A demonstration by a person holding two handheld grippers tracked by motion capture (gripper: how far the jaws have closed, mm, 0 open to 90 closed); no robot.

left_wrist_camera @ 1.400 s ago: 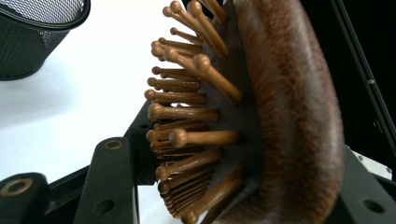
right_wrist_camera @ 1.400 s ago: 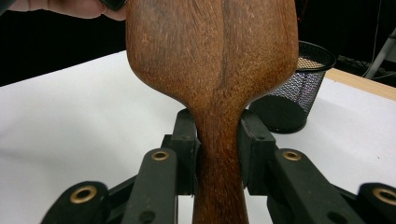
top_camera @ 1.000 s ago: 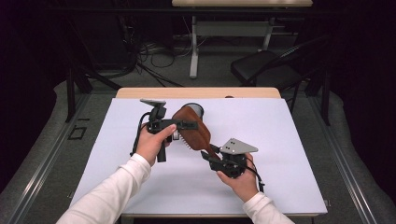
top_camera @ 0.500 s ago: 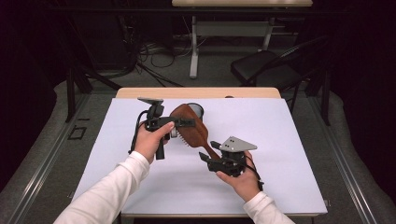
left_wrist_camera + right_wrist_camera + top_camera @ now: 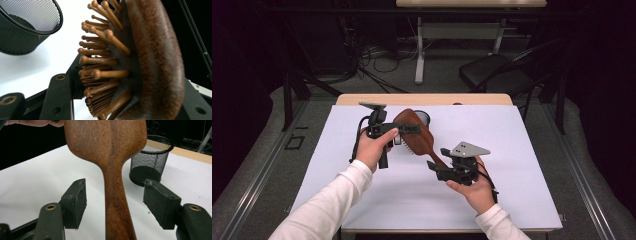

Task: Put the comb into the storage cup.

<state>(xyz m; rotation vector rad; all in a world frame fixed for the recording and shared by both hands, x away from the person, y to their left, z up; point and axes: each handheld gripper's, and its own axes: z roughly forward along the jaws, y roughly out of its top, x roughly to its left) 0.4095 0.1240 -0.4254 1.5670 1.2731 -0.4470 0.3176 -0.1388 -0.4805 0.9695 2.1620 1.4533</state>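
A brown wooden hairbrush with wooden pins is held in the air above the white table. My left gripper is shut on the brush's head. In the left gripper view the hairbrush sits pins-left between the jaws of my left gripper. My right gripper is open at the handle end. In the right gripper view the hairbrush runs its handle down the middle of my right gripper, and both pads stand clear of the wood.
A black mesh cup stands upright on the white sheet just behind the brush, and appears as the mesh cup and the mesh cup in the gripper views. Chairs, table legs and cables lie beyond the far edge.
The brush and both grippers have drifted slightly left. The left hand has lifted the brush head a little.
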